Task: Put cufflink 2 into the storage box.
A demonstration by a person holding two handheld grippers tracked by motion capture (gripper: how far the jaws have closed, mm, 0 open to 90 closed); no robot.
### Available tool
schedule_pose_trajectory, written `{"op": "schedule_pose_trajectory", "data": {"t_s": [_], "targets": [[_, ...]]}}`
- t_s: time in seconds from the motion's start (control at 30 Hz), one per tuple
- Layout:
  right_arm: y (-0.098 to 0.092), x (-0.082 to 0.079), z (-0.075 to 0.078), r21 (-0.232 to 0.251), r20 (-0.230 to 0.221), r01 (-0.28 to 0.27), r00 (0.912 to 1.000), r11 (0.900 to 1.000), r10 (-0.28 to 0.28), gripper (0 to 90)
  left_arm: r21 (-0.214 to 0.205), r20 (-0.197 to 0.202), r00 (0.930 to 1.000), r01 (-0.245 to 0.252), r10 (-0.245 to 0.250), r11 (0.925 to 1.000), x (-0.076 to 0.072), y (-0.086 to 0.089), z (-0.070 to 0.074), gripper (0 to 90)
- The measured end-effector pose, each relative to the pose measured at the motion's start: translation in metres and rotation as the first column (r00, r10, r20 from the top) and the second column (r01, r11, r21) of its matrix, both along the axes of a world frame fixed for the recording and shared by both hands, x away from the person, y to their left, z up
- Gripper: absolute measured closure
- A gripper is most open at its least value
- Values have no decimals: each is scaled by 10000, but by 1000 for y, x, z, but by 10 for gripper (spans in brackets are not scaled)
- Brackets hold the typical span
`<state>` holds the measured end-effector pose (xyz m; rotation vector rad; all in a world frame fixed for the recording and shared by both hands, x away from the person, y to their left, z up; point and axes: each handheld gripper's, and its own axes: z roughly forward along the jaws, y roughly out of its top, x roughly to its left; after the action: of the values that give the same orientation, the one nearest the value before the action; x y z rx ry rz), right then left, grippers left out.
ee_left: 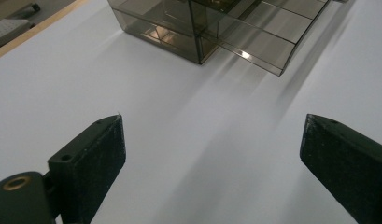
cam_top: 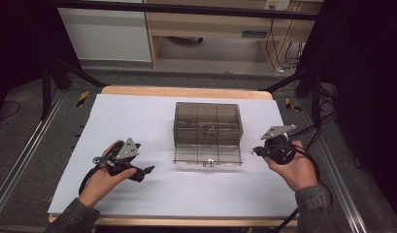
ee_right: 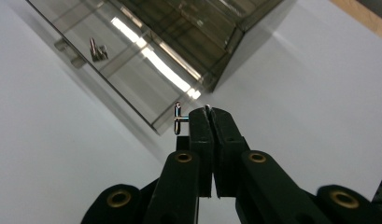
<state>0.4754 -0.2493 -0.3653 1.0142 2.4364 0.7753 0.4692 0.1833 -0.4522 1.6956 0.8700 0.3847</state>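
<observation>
Right gripper (ee_right: 208, 112) clamped on small metal pin (ee_right: 178, 117), just off the open smoky box (cam_top: 207, 127) mid-table; left gripper (ee_left: 212, 154) wide apart, empty. Next I'd place pin into a compartment.

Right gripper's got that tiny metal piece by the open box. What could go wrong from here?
1. The right gripper pinches the small metal piece only at its jaw tips, with most of it sticking out sideways; it may twist or slip out.
2. The box has its clear front flap lying open on the table; a low approach may knock it.
3. The left gripper is open and holds nothing, so the box is unbraced.
</observation>
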Motion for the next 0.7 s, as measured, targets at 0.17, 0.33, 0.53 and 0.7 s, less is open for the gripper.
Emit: {"op": "schedule_pose_trajectory", "data": {"t_s": [0.17,0.33,0.53,0.7], "targets": [[11,3,5,232,228,-150,9996,9996,145,883,44,61,9999,-126,126,9999,0,4,-3,66],[21,6,7,581,422,-246,9989,9980,222,883,49,65,9997,-230,230,9997,2,7,-5,66],[35,8,4,698,566,-518,9972,9962,479,883,71,118,9995,-284,283,9996,3,9,-5,66],[46,9,4,799,673,-677,9958,9945,624,883,53,153,9994,-313,312,9995,3,9,-6,66]]}}
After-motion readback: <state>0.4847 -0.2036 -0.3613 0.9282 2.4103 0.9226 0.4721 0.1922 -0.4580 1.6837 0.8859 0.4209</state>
